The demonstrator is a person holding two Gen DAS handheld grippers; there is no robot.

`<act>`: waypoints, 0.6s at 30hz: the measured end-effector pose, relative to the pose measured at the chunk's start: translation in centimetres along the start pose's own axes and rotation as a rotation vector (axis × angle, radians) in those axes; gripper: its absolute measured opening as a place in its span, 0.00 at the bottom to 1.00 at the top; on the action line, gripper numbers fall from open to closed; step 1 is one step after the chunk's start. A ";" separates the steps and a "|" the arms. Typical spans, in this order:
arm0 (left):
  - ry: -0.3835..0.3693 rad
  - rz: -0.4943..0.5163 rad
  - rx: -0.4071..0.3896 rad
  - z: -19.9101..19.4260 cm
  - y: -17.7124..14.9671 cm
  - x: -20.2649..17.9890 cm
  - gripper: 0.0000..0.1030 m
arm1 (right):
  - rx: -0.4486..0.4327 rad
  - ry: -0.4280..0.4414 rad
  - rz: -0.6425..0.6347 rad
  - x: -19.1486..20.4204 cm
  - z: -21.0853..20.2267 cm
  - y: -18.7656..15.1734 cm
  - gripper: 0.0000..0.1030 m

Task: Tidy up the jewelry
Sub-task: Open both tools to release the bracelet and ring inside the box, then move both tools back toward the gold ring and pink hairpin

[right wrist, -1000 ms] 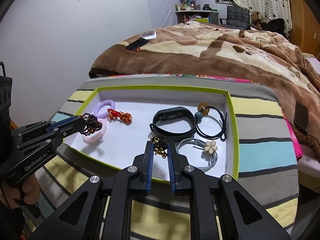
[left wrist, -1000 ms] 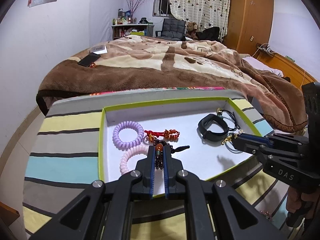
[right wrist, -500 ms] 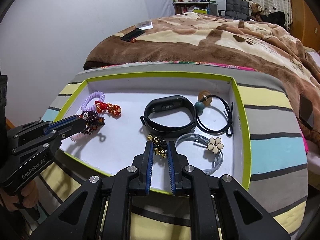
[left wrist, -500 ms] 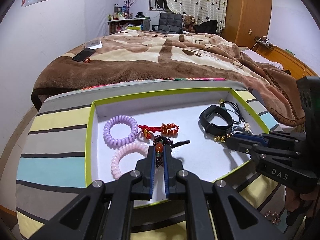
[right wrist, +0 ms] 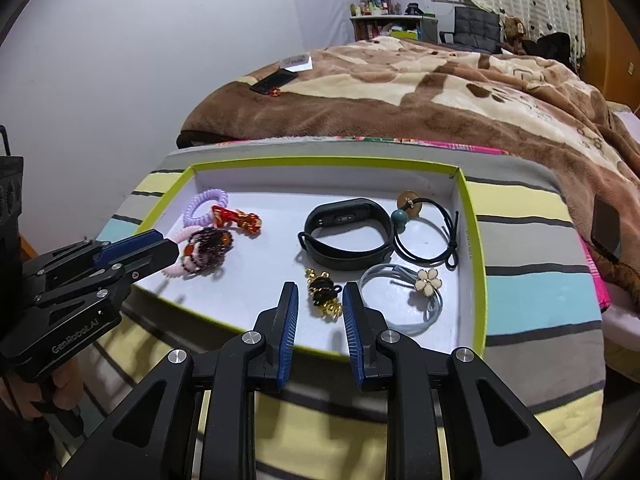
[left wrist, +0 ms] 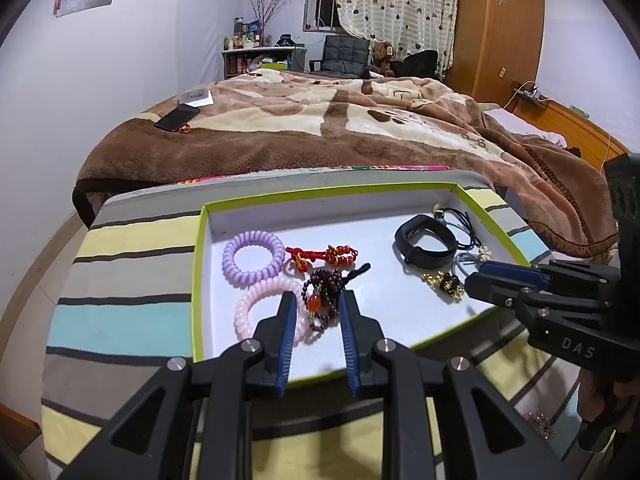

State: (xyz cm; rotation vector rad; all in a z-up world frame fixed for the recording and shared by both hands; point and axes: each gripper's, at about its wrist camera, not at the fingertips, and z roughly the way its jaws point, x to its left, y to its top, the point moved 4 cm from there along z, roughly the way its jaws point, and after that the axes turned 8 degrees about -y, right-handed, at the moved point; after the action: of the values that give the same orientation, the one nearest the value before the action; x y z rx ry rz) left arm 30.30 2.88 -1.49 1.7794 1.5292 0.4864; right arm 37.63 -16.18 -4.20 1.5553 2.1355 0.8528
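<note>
A white tray with a lime-green rim [left wrist: 198,272] rests on a striped cloth. My left gripper [left wrist: 318,304] has its jaws opening. A dark bead bracelet with orange beads [left wrist: 325,292] lies on the tray floor between them, and the pads do not press it. It partly overlaps a pink coil hair tie [left wrist: 258,310]. My right gripper [right wrist: 321,300] also has its jaws opening around a black and gold trinket [right wrist: 323,292], which lies loose on the tray. In the right wrist view the left gripper [right wrist: 160,248] sits at the tray's left edge.
Also in the tray are a purple coil tie [left wrist: 253,258], a red knotted bracelet [left wrist: 320,256], a black fitness band [right wrist: 346,236], a black hair tie with a teal bead [right wrist: 424,232] and a grey flower tie [right wrist: 426,282]. A bed with a brown blanket [left wrist: 340,136] rises behind.
Both grippers' jaws have spread apart. The bead bracelet left the left pads and now lies on the tray. The black and gold trinket is free of the right pads.
</note>
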 end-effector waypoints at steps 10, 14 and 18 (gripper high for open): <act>0.018 -0.012 -0.070 -4.9 -1.6 -1.3 0.22 | -0.087 0.010 -0.004 0.2 -5.8 -2.2 0.23; 0.018 -0.018 -0.108 -7.4 -2.6 -2.2 0.22 | -0.126 0.013 -0.014 0.5 -8.3 -3.6 0.23; 0.027 -0.018 -0.141 -9.8 -4.0 -3.3 0.22 | -0.156 0.005 -0.026 0.9 -10.7 -5.5 0.23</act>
State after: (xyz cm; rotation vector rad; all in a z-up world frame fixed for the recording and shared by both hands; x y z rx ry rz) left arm 20.01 2.58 2.68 1.6562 1.4901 0.5962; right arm 26.87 -19.26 0.31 1.4455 2.0353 0.9893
